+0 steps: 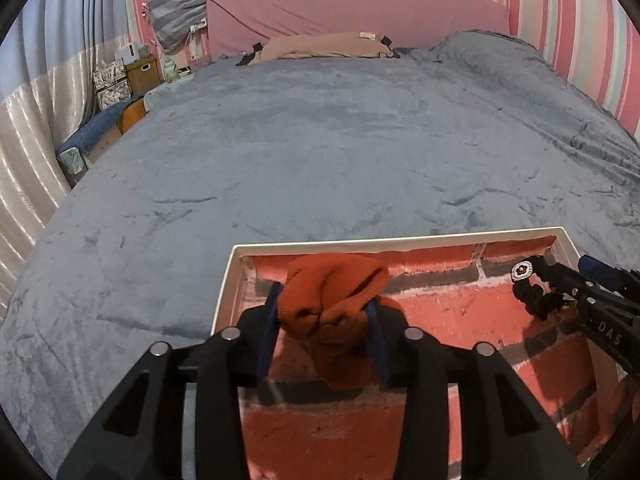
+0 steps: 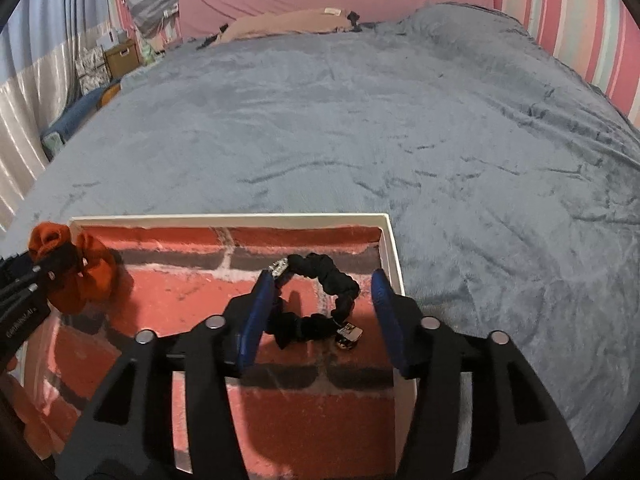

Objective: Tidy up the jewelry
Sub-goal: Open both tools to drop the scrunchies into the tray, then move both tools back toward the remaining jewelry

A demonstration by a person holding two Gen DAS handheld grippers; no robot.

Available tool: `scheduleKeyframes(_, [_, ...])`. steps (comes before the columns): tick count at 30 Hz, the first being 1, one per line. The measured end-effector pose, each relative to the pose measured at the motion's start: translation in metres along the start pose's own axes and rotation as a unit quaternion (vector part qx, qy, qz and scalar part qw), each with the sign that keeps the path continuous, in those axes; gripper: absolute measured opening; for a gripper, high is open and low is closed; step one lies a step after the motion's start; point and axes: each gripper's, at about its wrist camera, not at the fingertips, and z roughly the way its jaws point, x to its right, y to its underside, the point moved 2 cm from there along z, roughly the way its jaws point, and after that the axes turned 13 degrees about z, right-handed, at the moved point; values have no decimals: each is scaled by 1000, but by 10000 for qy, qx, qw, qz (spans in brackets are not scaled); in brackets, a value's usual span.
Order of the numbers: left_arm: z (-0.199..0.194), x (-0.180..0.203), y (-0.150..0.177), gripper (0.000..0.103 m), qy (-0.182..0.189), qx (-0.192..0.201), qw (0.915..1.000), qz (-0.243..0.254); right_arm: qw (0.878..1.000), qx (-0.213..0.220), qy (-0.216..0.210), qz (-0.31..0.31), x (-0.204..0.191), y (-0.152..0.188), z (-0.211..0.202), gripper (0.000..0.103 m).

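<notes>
Lower centre of the left wrist view: the left gripper (image 1: 326, 316) has its blue-padded jaws on either side of a rust-orange knitted fabric scrunchie (image 1: 334, 304), bunched and folded between them. The pads look to be touching the cloth on both sides; whether they truly pinch it or only flank it I cannot tell

Below both grippers sits a shallow white-rimmed cardboard tray with a red brick-pattern lining (image 2: 390, 240), resting on a grey plush bedspread (image 2: 400, 120)

Lower centre of the right wrist view: the right gripper (image 2: 320, 312) stands spread, pads clear of a black ruched fabric bracelet with a silver jewelled charm (image 2: 332, 292) that lies on the tray lining between them, toward the tray's right rim. A small metal clasp or tag hangs at its near end

Handling, as judgement:
- both pieces light, soft, squashy; no breakage risk in the fabric
- orange piece compresses freely, so a firm close across its bulk should hold
- black band is thin and limp; best taken across the ruched cloth, not the hard charm, which could slip off the pads or scratch
- loose loops may snag a fingertip on release
</notes>
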Motion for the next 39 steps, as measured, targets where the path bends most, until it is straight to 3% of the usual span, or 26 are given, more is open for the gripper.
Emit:
scheduleKeyframes(2, [-10,-3,0,44,9,56,10000,-41,10000,62,-21,8,-1,-1,-11,57])
scheduleKeyframes(6, [-43,-12,0,66,37,240,9996,-174,9996,277,-54,-5,-1,-2,-49,66])
scheduleKeyframes(9, [-72,-14,3,72,100,347,9992,-151,9992,399,-42,-25,0,0,-80,71])
scheduleKeyframes(16, [-142,-16,22,74,-195,489,9986,30,9976,660,-201,-53,8,14,-161,72])
scheduleKeyframes(26, [-272,-17,87,77,-270,832,9961,-64,9931,1013,-571,143,37,61,-287,78])
scheduleKeyframes(29, [-306,-16,105,85,-237,953,9951,-89,9928,1054,-554,124,44,76,-313,78])
scheduleKeyframes(33, [-343,-13,128,86,-397,1127,9928,29,9925,1120,-490,65,55,92,-345,78])
scheduleKeyframes(39, [-379,-16,160,88,-232,1225,9921,-152,9903,1325,-407,-91,74,119,-397,91])
